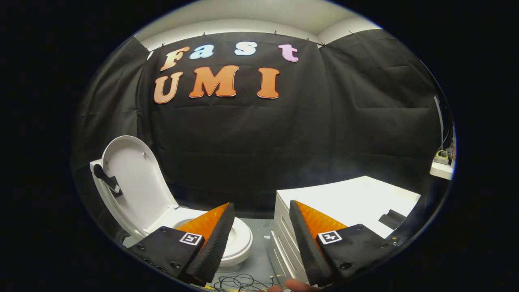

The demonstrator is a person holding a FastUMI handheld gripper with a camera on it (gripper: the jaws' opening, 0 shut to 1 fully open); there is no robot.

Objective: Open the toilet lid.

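A white toilet (239, 239) stands on the floor, beyond and to the left of my fingers. Its lid (131, 178) is raised upright, leaning back, with a dark handle piece (106, 178) fixed near its upper left edge. The seat ring below lies flat and is partly hidden behind my left finger (211, 239). My gripper (261, 211) is open, held well back from the toilet, with nothing between its fingers.
A white cabinet (348, 198) with drawers stands to the right of the toilet, partly behind my right finger. A dark flat object (392, 219) lies on its top. Black cables (239, 282) lie on the grey floor below. A small shelf with devices (442, 164) sits far right.
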